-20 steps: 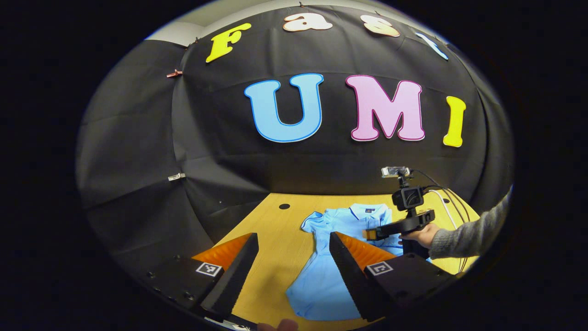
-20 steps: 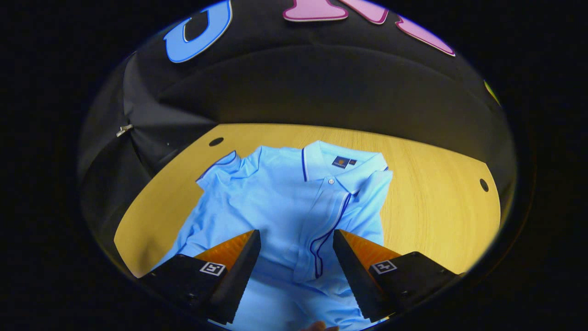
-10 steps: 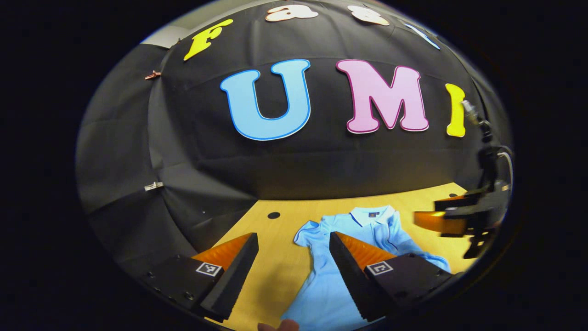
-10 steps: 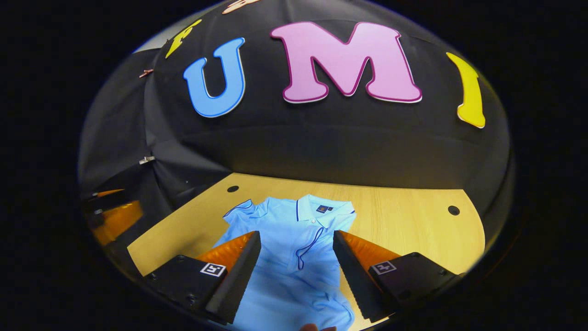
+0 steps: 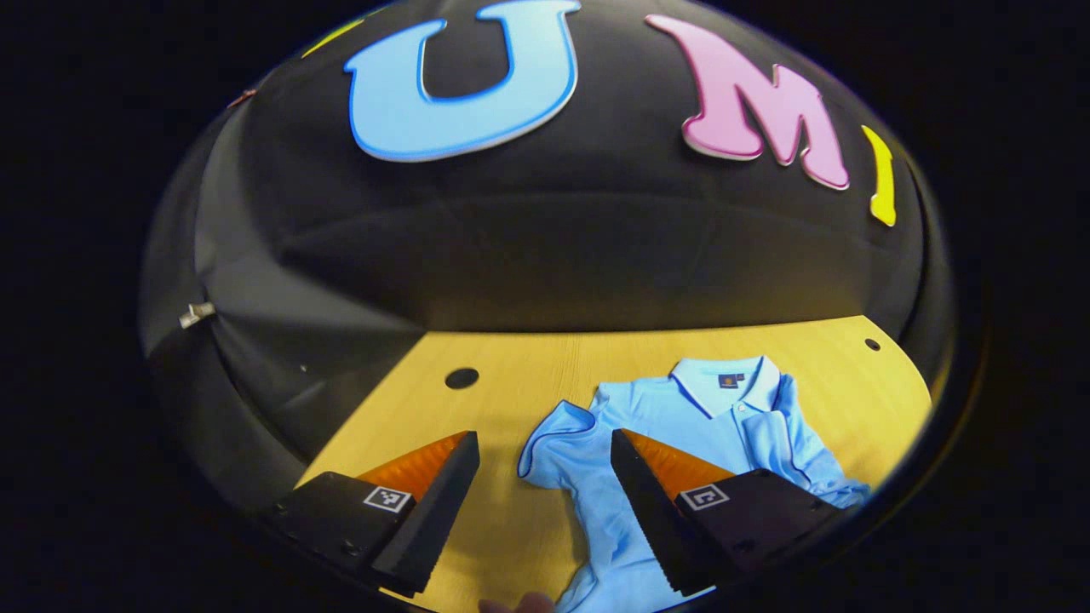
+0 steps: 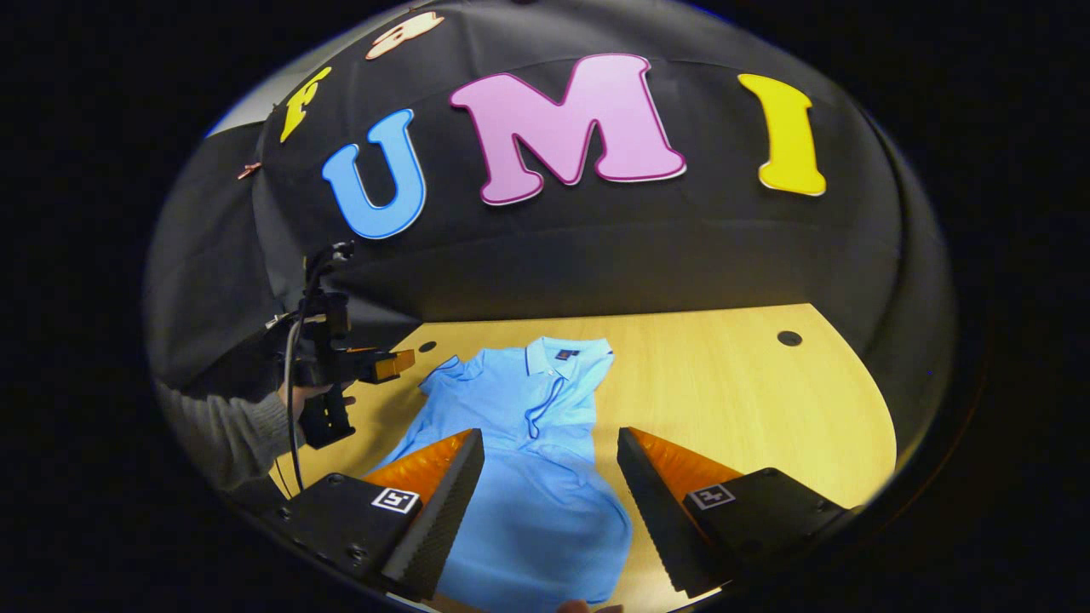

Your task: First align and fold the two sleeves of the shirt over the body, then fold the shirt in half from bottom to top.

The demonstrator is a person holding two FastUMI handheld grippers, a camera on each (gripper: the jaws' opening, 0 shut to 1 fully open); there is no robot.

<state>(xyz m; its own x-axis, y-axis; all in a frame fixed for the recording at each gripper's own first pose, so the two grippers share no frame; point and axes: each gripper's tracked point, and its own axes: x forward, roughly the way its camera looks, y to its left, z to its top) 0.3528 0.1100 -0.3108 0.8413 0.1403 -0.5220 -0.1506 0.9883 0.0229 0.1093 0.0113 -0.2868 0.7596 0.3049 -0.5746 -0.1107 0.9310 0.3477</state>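
Note:
A light blue polo shirt [image 5: 681,426] [image 6: 528,443] lies collar-away on the wooden table [image 5: 528,375] [image 6: 724,383]. In the left gripper view its near sleeve [image 5: 558,438] lies spread to the left, while the far sleeve [image 5: 788,443] is folded over the body. My left gripper [image 5: 545,489] is open above the table, with that spread sleeve between its fingers' line of sight. In the right gripper view, my right gripper [image 6: 549,502] is open above the shirt's lower body. The left gripper [image 6: 375,364] is seen there too, held by a hand in a grey sleeve [image 6: 230,430] at the shirt's left.
The black cloth wall [image 5: 553,247] rises right behind the table's far edge. Round holes [image 5: 461,378] [image 6: 788,338] sit in the tabletop near its back corners. Bare wood [image 6: 749,409] lies to the right of the shirt in the right gripper view.
The right gripper has drawn back and up from the shirt. The left gripper has tilted down and come closer to the spread sleeve. Both stayed open.

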